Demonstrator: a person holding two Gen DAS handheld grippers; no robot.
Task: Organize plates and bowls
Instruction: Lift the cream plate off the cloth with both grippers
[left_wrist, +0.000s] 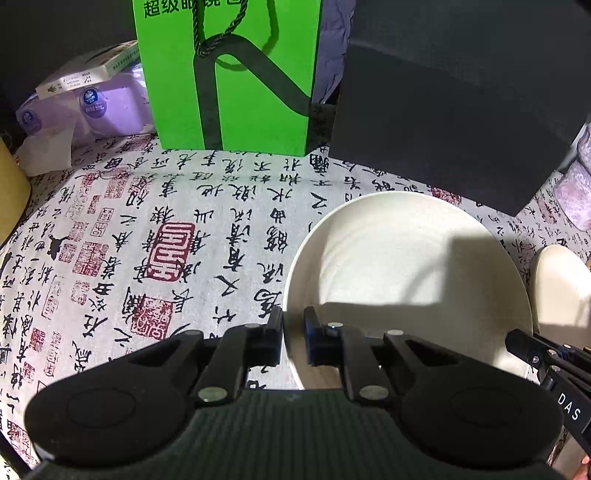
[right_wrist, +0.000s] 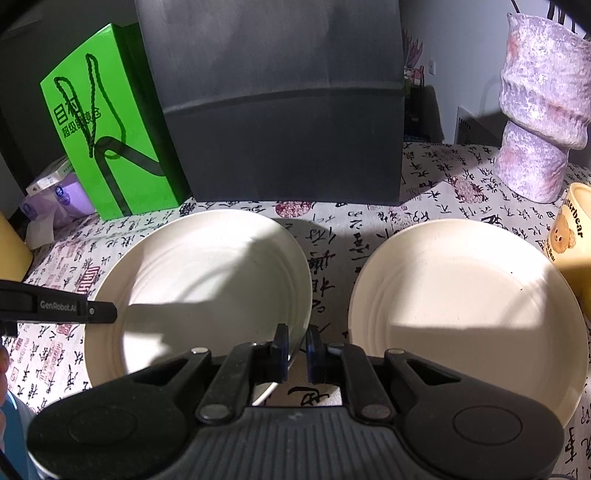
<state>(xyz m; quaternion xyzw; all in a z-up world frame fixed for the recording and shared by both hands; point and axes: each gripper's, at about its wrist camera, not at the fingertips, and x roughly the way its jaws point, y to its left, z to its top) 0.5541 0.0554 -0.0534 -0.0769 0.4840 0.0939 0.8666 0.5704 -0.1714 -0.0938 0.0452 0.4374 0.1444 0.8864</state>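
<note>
The right gripper (right_wrist: 296, 345) pinches the near right rim of the left plate (right_wrist: 207, 284), the second plate (right_wrist: 469, 314) lies at three o'clock, and the left gripper (right_wrist: 110, 312) reaches in at nine o'clock.

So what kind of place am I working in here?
Probably a home table, not a kitchen counter: a calligraphy-print tablecloth, a green shopping bag, a tissue pack and a bear mug surround the plates.
</note>
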